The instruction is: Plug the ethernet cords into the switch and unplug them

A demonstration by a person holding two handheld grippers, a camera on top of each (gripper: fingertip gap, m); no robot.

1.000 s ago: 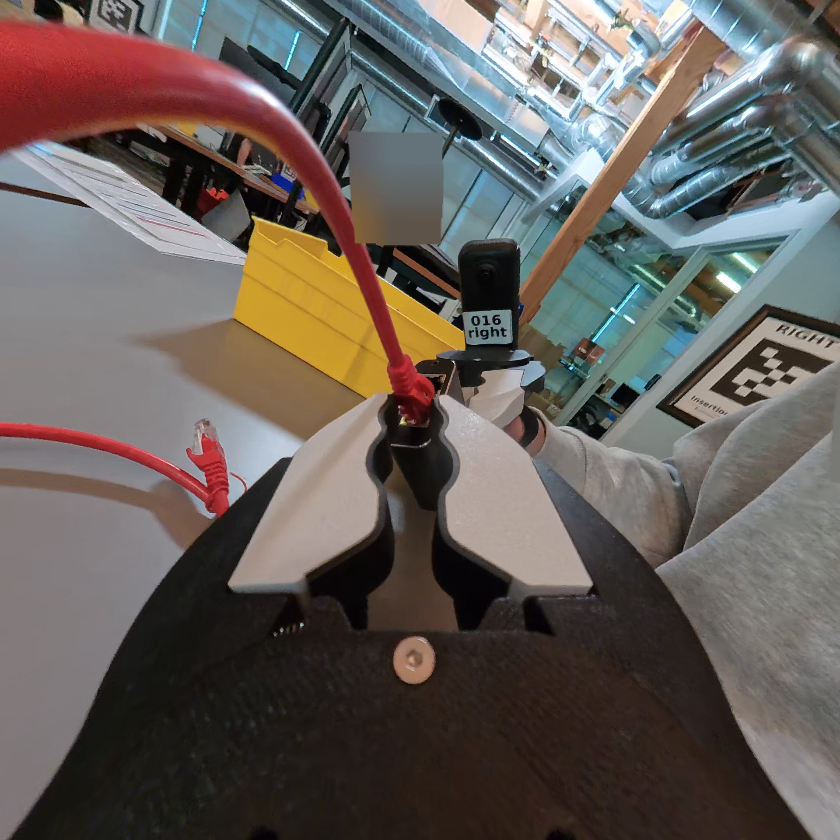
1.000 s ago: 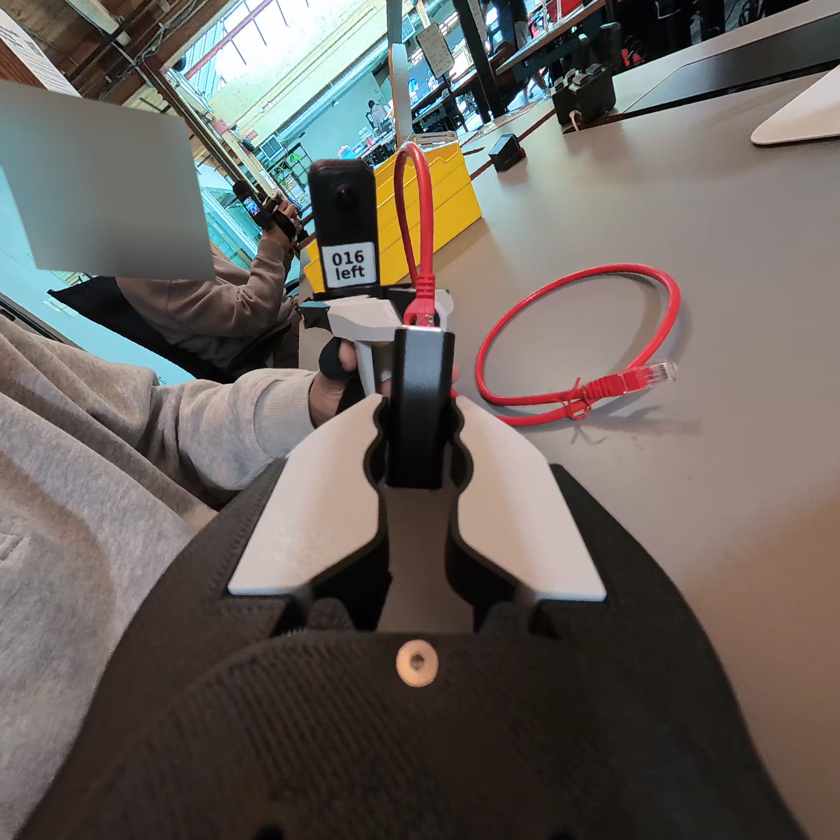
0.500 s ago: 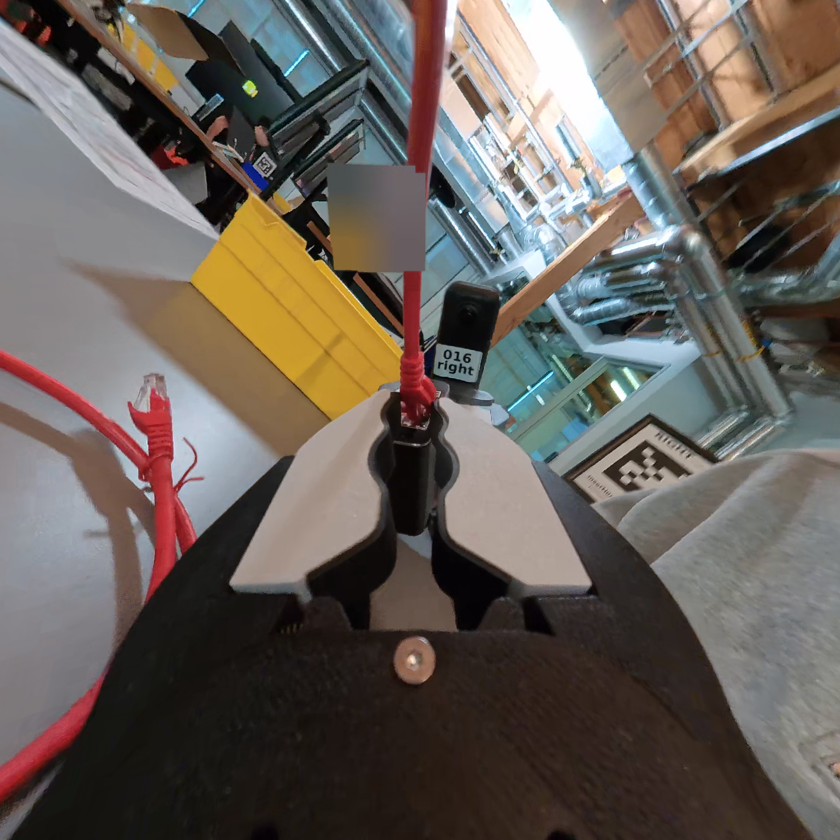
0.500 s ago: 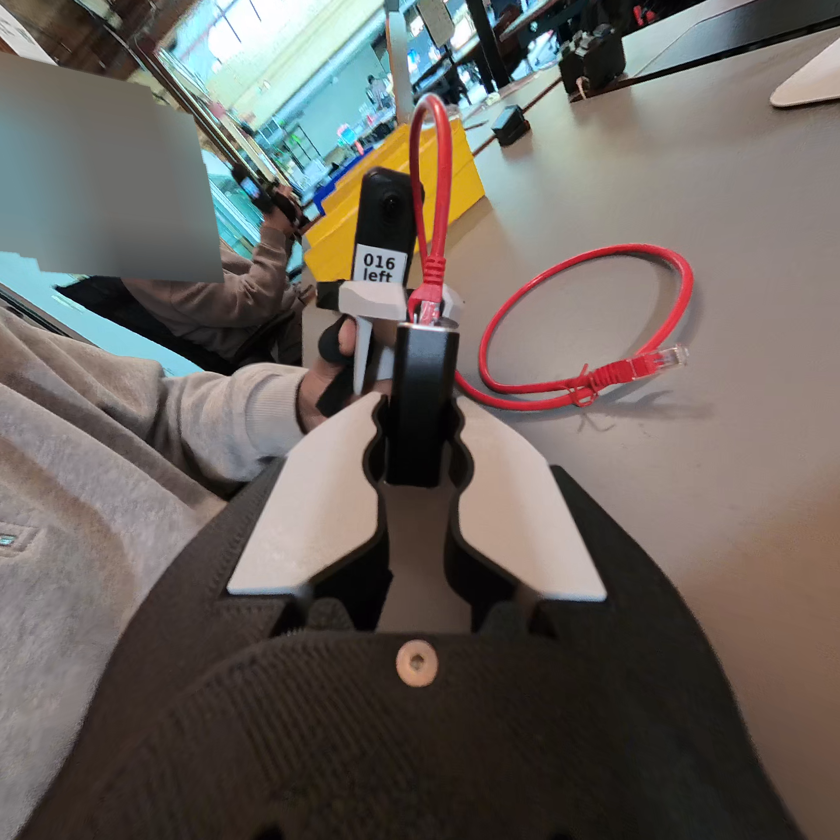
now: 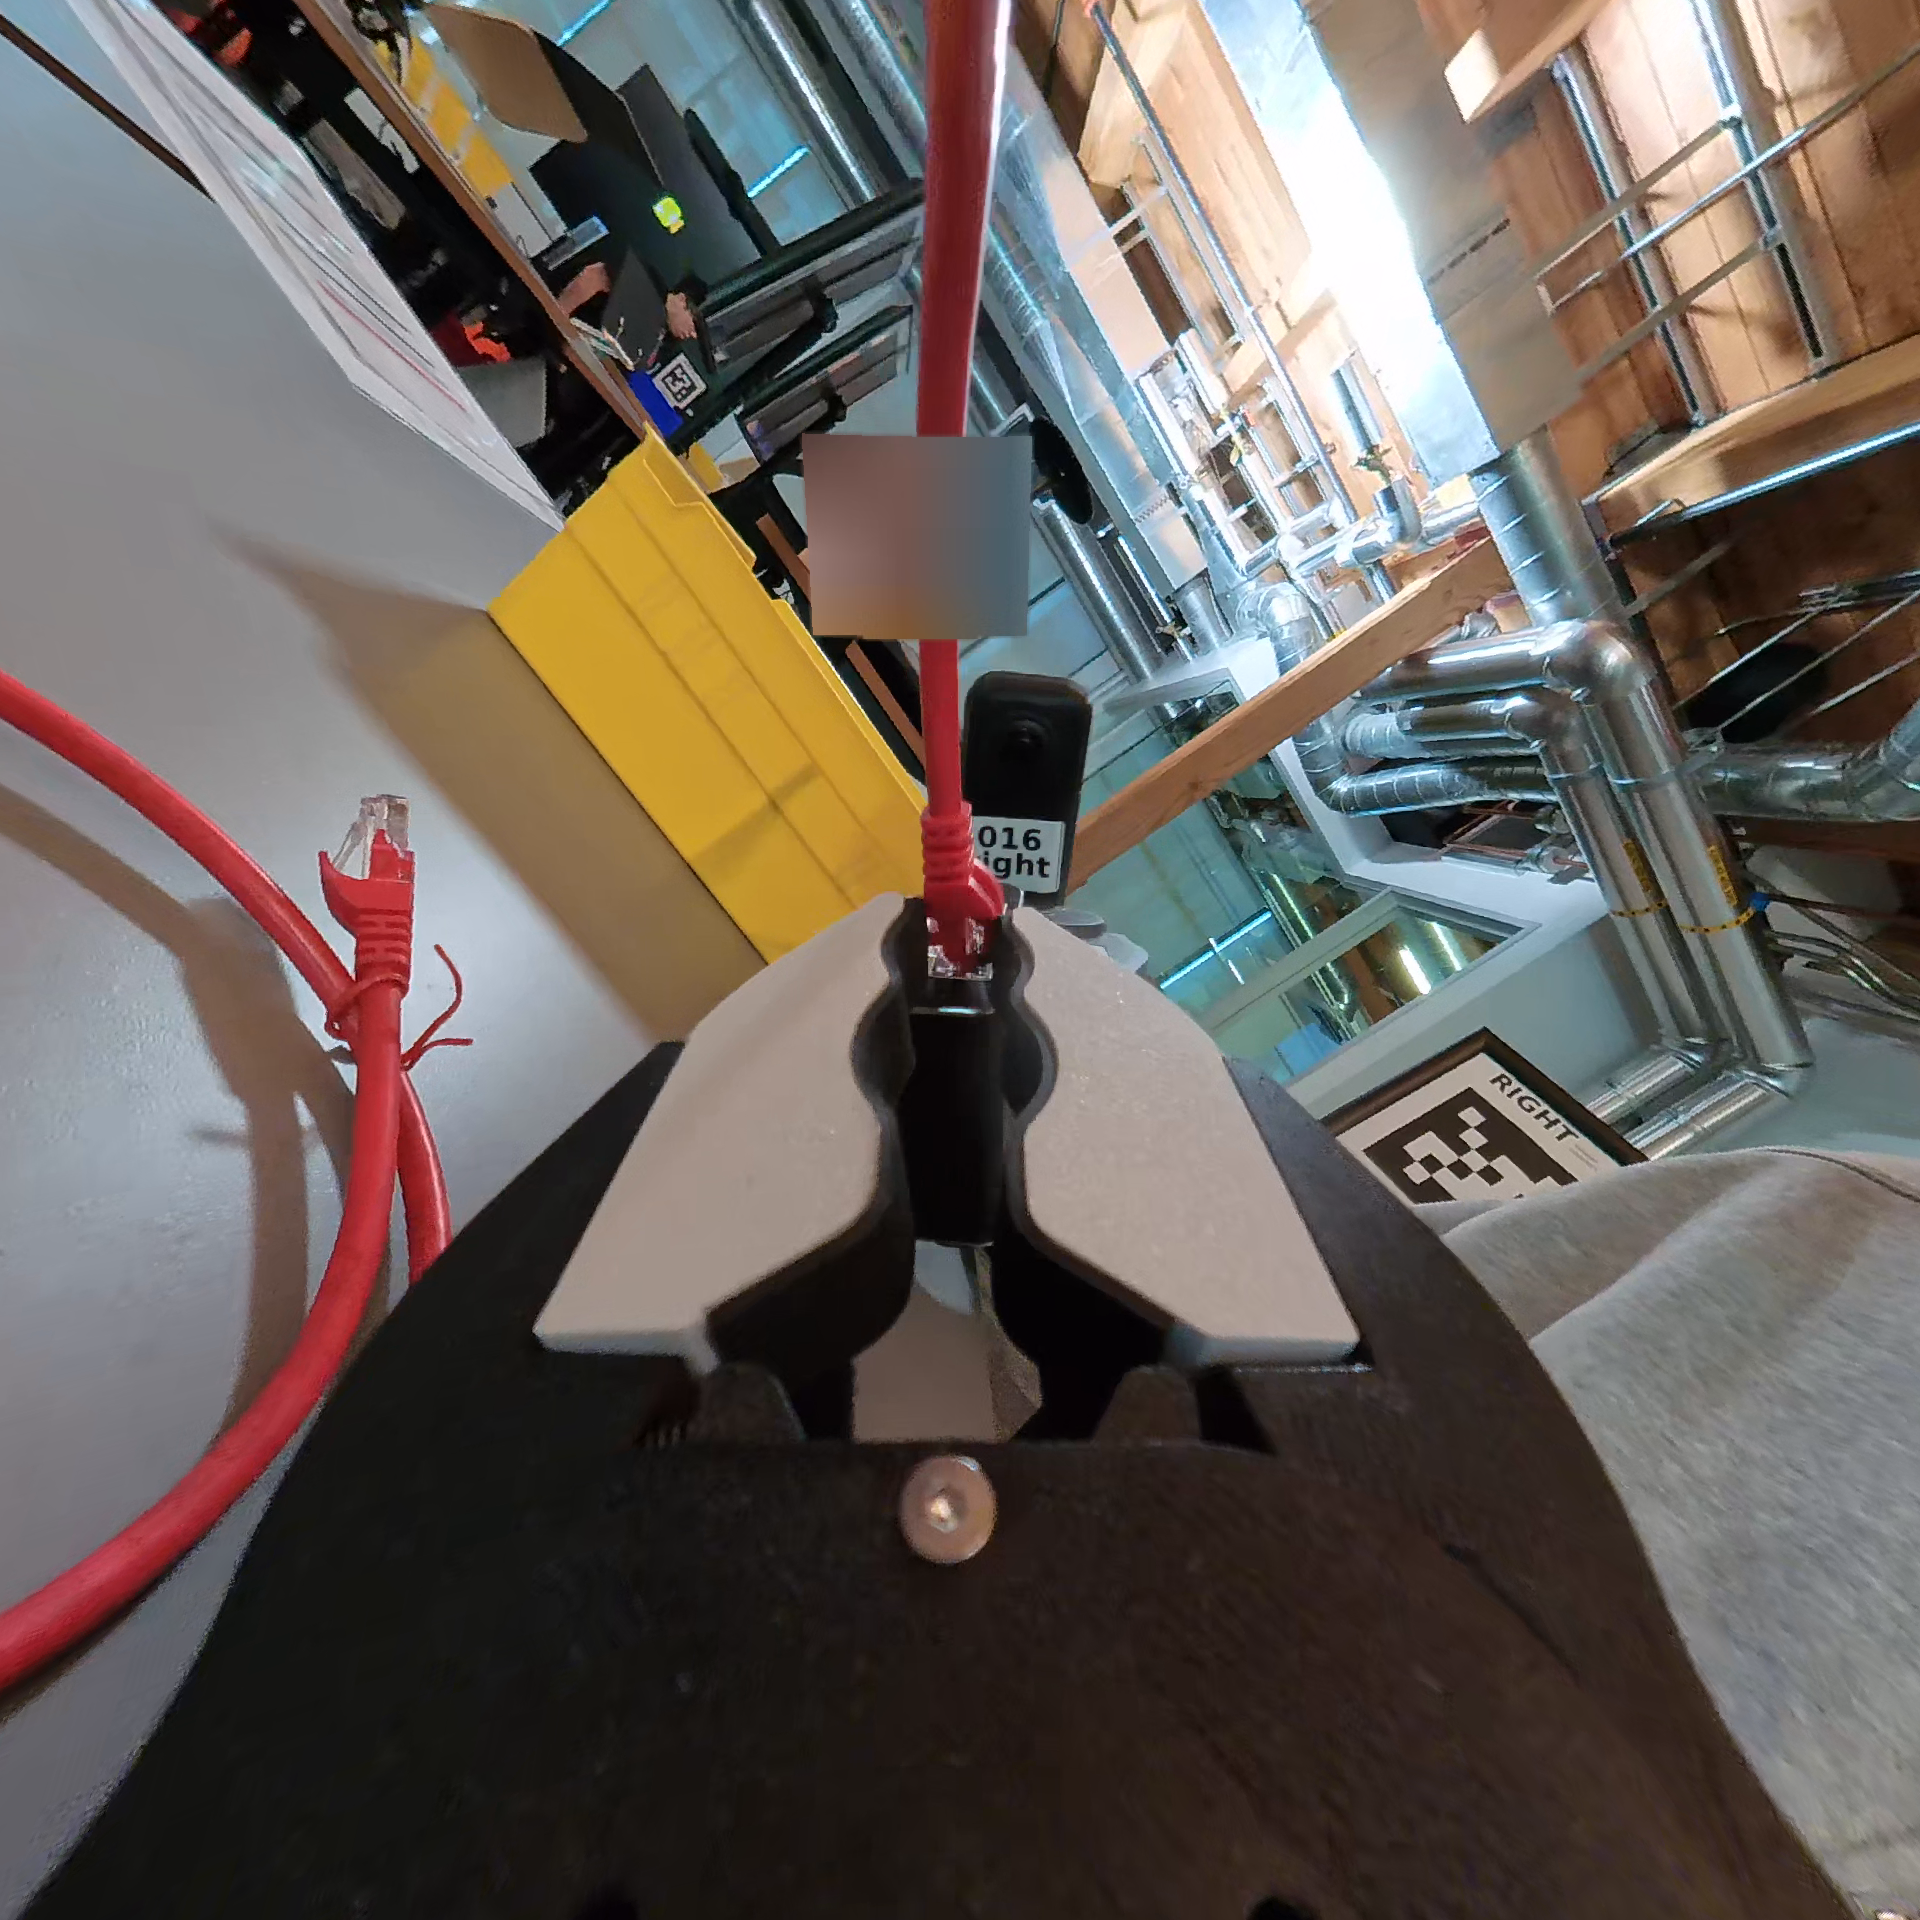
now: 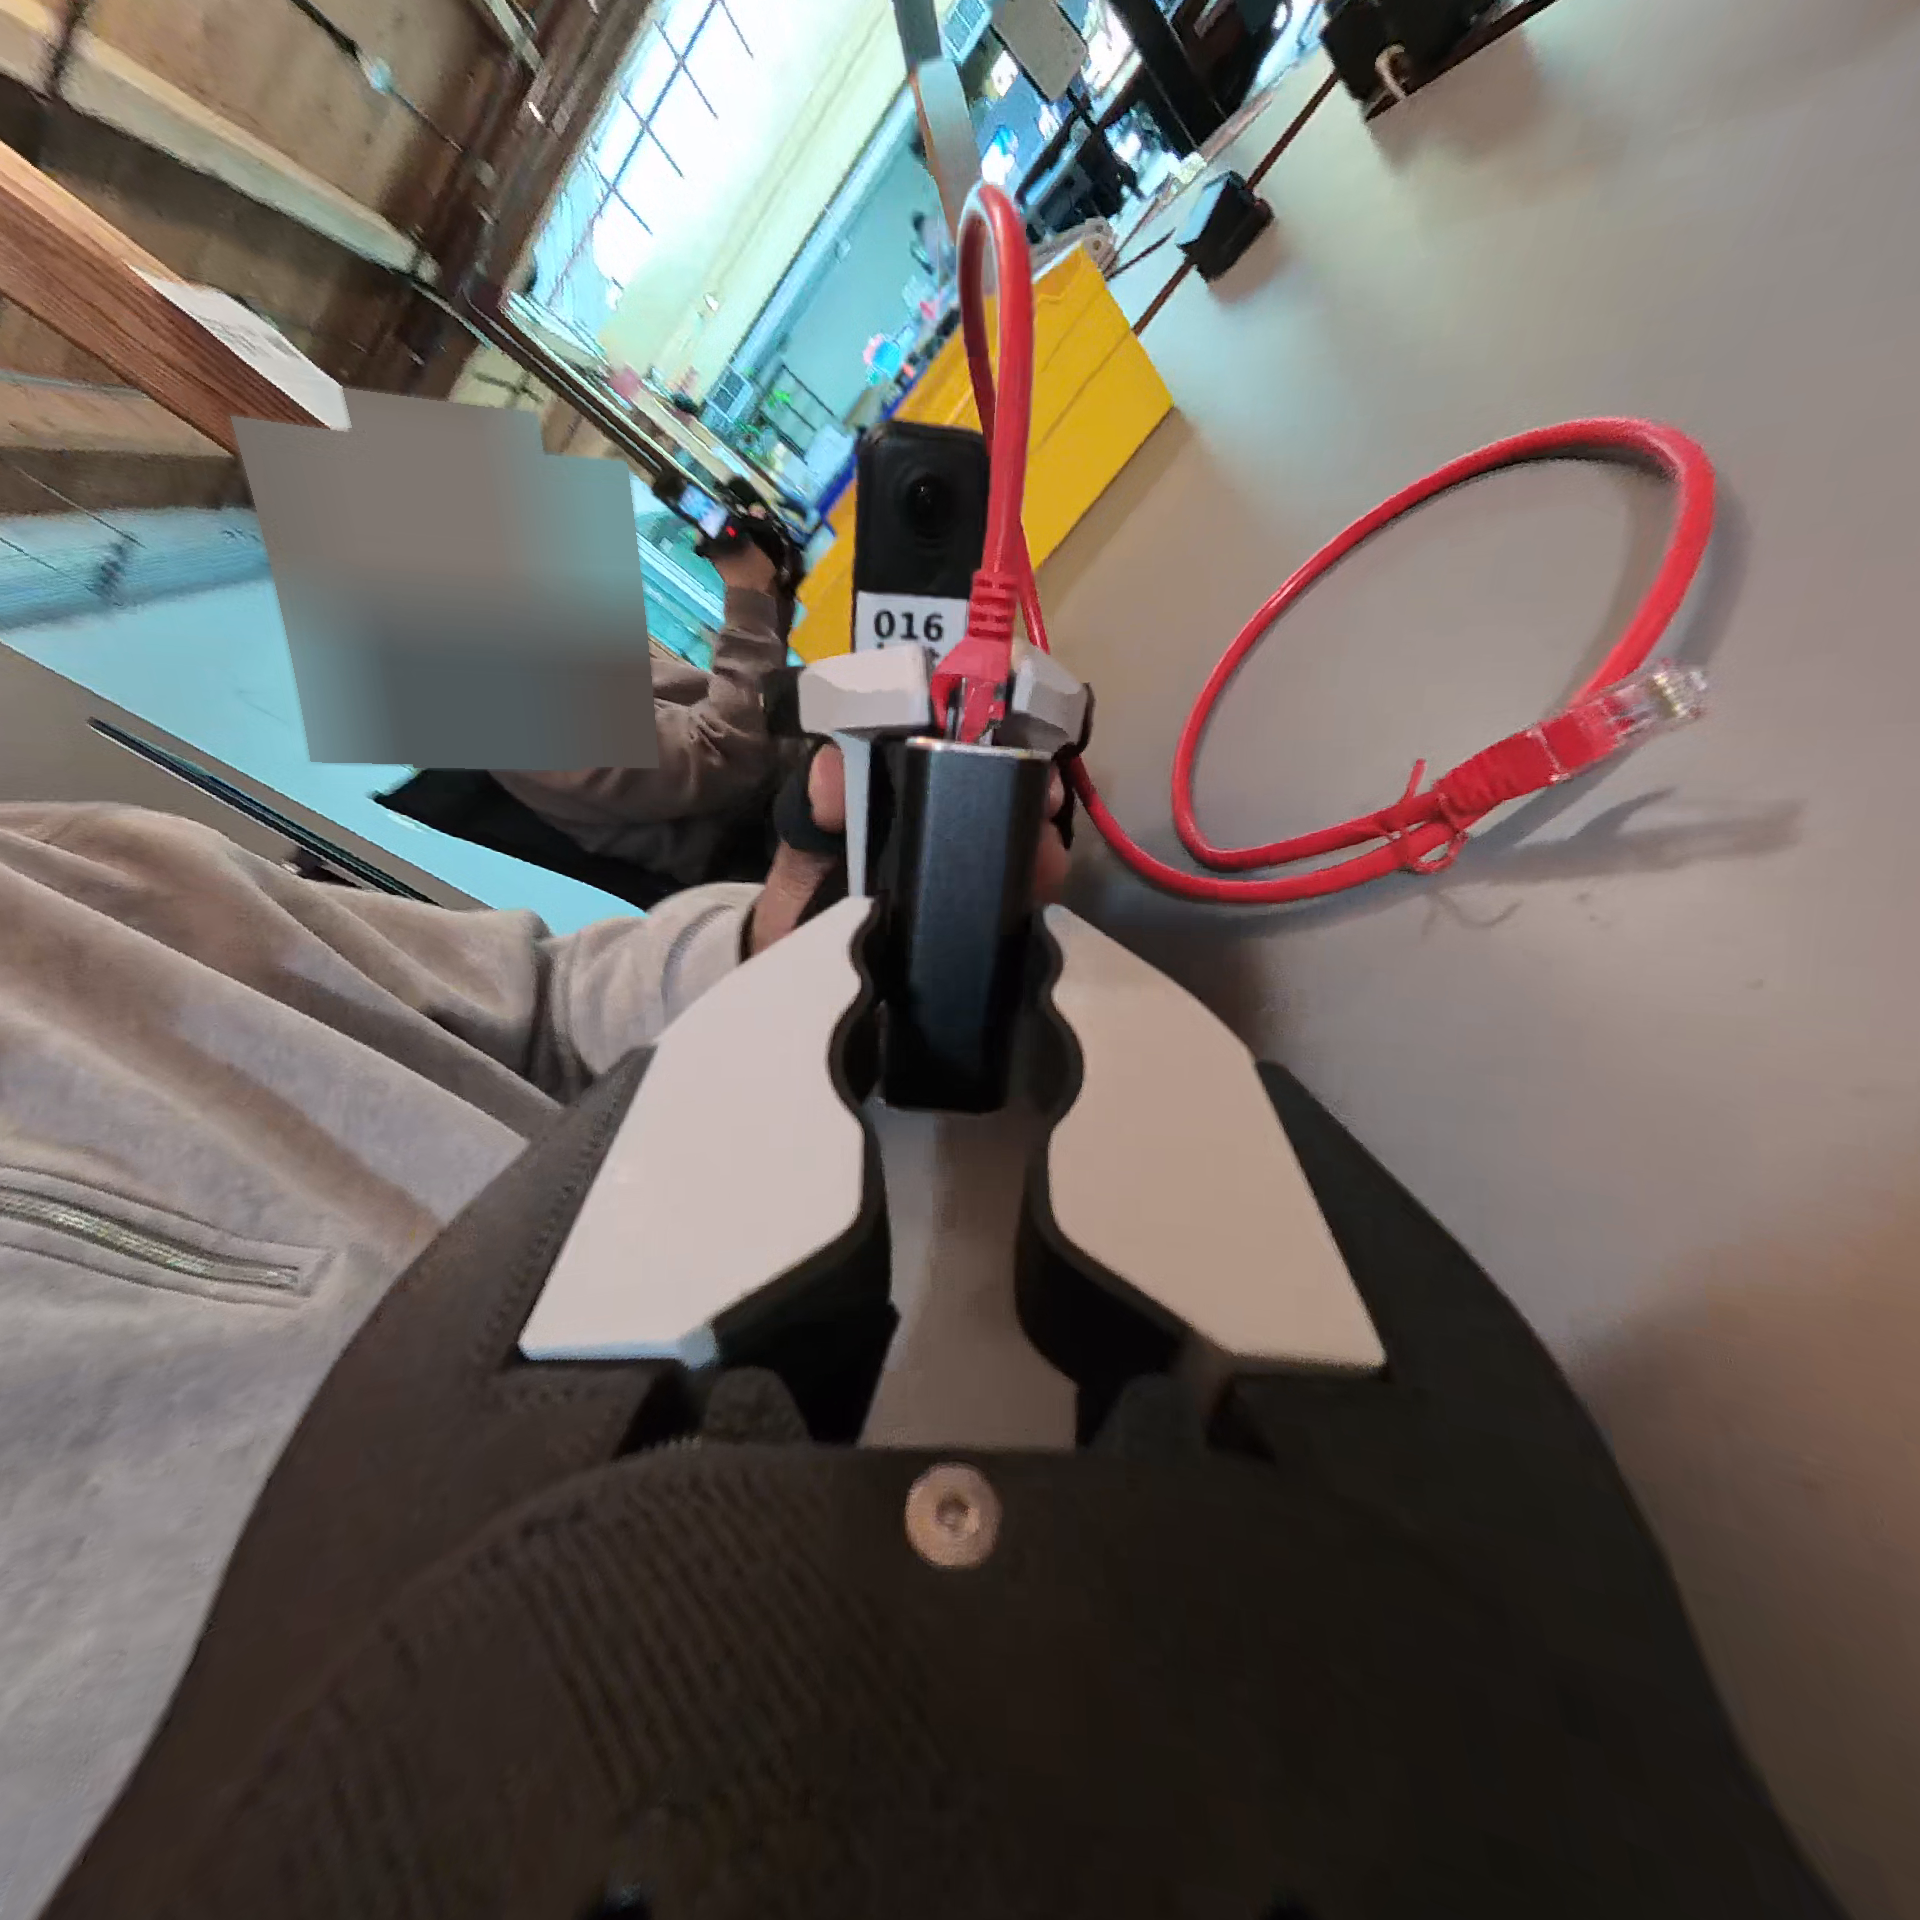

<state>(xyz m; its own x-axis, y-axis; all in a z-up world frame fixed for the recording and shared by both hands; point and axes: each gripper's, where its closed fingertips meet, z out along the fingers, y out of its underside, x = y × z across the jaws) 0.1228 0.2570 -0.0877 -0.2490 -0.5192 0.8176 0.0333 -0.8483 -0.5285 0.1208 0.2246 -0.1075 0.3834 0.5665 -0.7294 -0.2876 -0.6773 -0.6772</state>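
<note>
Right hand-held gripper point(image 6: 951, 935) clamps the black switch point(image 6: 951, 914); left hand-held gripper point(image 5: 956, 956) pinches a red plug point(image 5: 961, 914) at its port, at twelve o'clock. Whether seated is unclear; the cord's other plug point(image 6: 1621, 717) lies loose on the surface point(image 6: 1558, 1143).

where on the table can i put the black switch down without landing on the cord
Bare grey table on the near side of the looped red ethernet cord, beside the right gripper holding the black box-shaped switch. Also bare beyond the loop, toward the small black device. Crowded between the left gripper, the yellow plastic bin and the cord.
</note>
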